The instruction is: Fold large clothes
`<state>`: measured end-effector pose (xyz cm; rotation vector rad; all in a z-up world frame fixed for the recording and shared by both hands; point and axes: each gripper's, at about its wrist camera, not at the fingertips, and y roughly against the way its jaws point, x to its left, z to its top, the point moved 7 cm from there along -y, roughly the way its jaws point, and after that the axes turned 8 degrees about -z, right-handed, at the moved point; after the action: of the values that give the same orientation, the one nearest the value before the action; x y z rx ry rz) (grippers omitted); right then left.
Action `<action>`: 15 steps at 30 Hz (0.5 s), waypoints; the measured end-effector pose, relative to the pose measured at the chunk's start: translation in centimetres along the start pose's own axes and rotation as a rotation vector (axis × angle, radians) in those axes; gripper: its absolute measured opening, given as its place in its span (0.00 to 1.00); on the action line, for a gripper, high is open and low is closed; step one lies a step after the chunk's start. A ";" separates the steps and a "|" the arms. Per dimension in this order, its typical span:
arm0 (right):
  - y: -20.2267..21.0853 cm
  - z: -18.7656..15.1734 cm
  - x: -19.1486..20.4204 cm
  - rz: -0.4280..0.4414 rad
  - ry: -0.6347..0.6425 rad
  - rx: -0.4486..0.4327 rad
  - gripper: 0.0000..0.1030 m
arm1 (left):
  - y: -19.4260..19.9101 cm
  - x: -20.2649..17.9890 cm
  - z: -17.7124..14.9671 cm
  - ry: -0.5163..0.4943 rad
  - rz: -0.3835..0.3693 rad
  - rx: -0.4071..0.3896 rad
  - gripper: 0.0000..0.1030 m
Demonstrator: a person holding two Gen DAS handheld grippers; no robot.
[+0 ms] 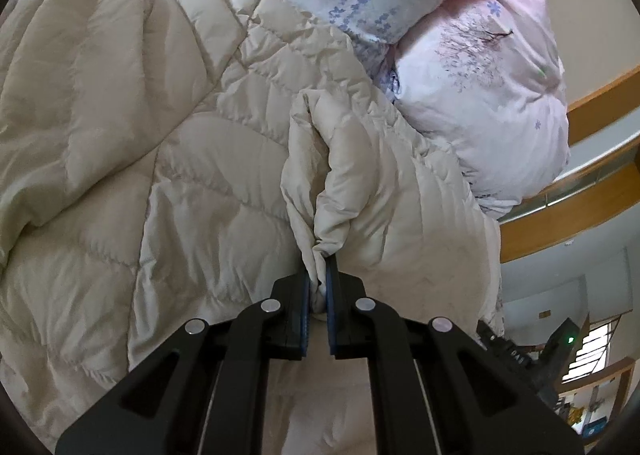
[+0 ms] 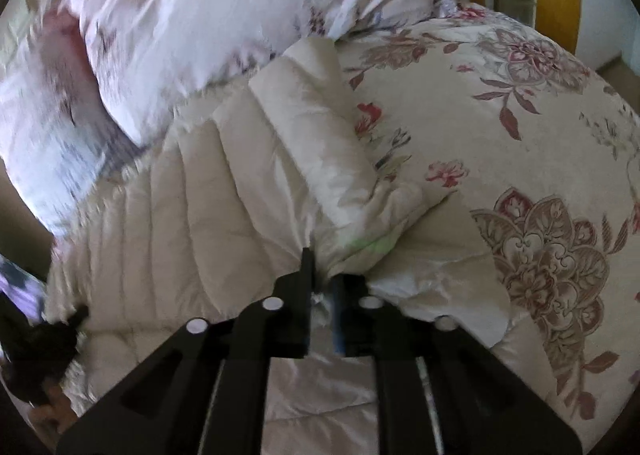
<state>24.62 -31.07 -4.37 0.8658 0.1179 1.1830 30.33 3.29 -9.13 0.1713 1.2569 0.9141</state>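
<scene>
**Both grippers taking hold of the quilt, ready for the fold**

While the cream quilted down comforter [image 1: 168, 159] is lying heaped across the bed, the left gripper [image 1: 319, 275] is biting down hard, its blue pads clenched on a bunched ridge of the cream fabric. Over on the other side, the right gripper [image 2: 322, 279] is pinching a gathered edge where the plain cream side is meeting the floral-printed face [image 2: 520, 159]; fabric is sitting between the jaws, though blur is softening that view. So the grasping step looks to be in hand, with both corners being secured. Next, by my reading, both hands will need lifting together and carrying the pinched edge over the heap, keeping tension even so nothing is slipping out. Behind, the pale pink flower-print duvet [image 1: 492, 103] is crowding the comforter's far side. No brand, label or readable writing is showing anywhere.
</scene>
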 end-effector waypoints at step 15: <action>6.1 -3.4 19.2 0.194 0.553 -0.127 0.37 | 14.3 4.9 -1.7 -0.001 0.007 -0.191 0.53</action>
<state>26.16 -12.46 3.89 0.4261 0.4106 1.5733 21.84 15.23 -5.11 0.0251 1.1613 1.0342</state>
